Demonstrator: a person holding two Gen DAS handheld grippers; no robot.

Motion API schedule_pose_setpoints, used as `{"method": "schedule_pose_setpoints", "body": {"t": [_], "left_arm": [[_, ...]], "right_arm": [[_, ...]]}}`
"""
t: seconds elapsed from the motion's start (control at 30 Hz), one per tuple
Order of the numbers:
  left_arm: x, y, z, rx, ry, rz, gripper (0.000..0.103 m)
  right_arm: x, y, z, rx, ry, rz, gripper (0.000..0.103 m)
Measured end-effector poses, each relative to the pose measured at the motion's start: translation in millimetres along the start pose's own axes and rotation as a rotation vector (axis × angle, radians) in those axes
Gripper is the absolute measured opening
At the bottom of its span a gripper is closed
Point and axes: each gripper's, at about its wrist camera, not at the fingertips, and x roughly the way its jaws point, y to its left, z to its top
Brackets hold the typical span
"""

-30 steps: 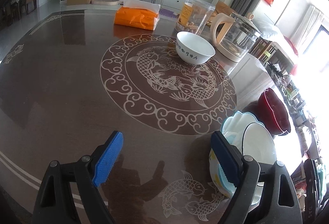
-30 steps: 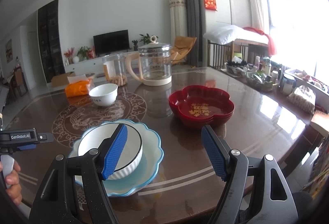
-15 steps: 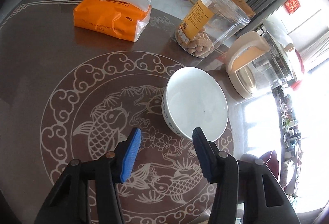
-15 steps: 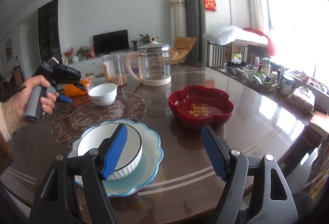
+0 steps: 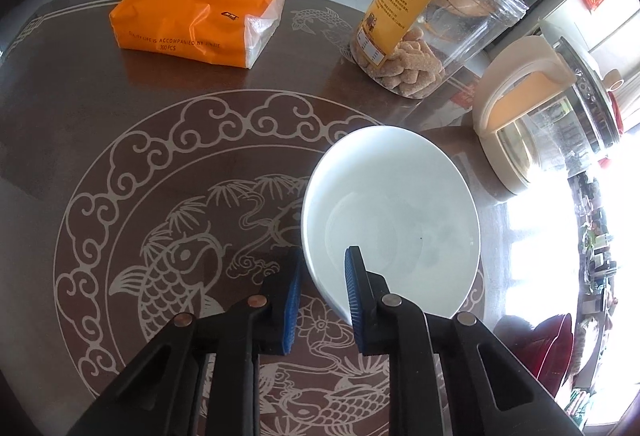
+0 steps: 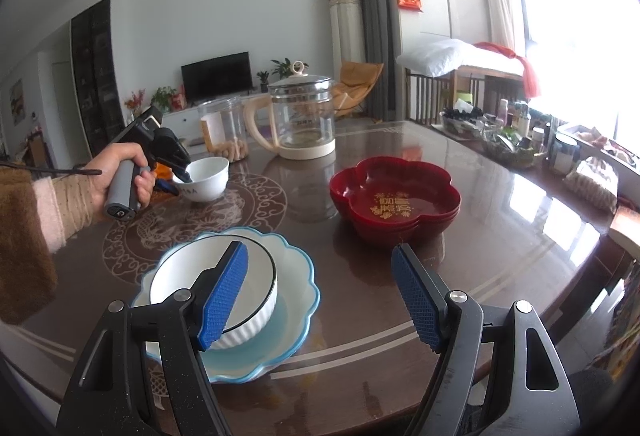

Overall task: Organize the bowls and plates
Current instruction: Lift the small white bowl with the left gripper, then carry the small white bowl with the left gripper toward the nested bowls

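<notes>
A small white bowl point(image 5: 390, 222) stands on the brown table's fish medallion; it also shows in the right wrist view point(image 6: 204, 178). My left gripper point(image 5: 322, 290) straddles its near rim, one finger outside and one inside, jaws narrowed, a small gap still showing at the rim. My right gripper point(image 6: 320, 294) is open and empty above the table's near edge. Under its left finger a white ribbed bowl point(image 6: 180, 280) sits in a blue-rimmed scalloped plate point(image 6: 296, 300). Stacked red flower-shaped bowls point(image 6: 394, 202) stand to the right.
An orange tissue pack point(image 5: 200, 22), a clear biscuit jar point(image 5: 432, 20) and a glass kettle point(image 5: 548, 108) stand behind the white bowl. Baskets and jars point(image 6: 516, 140) line the table's far right edge.
My left gripper moved forward over the table to the small white bowl and narrowed its jaws around the bowl's near rim. My right gripper stayed still and open.
</notes>
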Motion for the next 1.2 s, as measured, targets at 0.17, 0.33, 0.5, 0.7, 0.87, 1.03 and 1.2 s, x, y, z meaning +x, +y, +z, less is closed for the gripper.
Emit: {"method": "schedule_pose_setpoints", "body": {"t": [0.17, 0.33, 0.5, 0.7, 0.87, 1.03, 1.2], "left_arm": [[1.4, 0.0, 3.4, -0.004, 0.003, 0.008, 0.01], [-0.7, 6.7, 2.3, -0.004, 0.047, -0.014, 0.003], [-13.2, 21.6, -14.0, 0.007, 0.075, -0.007, 0.003], [-35.8, 54.5, -47.1, 0.001, 0.097, -0.008, 0.003], [-64.6, 96.4, -91.8, -0.021, 0.09, -0.007, 0.003], [-95.7, 135.1, -143.6, -0.048, 0.064, -0.006, 0.004], [-115.9, 146.5, -185.1, 0.018, 0.037, -0.004, 0.005]], "right_arm": [[-0.2, -1.5, -0.2, 0.008, 0.004, 0.002, 0.078], [-0.4, -0.7, -0.3, 0.012, 0.009, 0.002, 0.078], [1.3, -1.2, -0.4, 0.015, 0.014, 0.002, 0.078], [0.0, 0.8, -0.6, 0.008, 0.008, -0.001, 0.078], [-0.3, 1.9, -0.7, 0.003, 0.006, -0.003, 0.078], [0.0, 6.7, -0.8, -0.02, 0.009, 0.002, 0.078], [-5.5, 18.7, -0.7, -0.077, -0.011, 0.039, 0.078]]}}
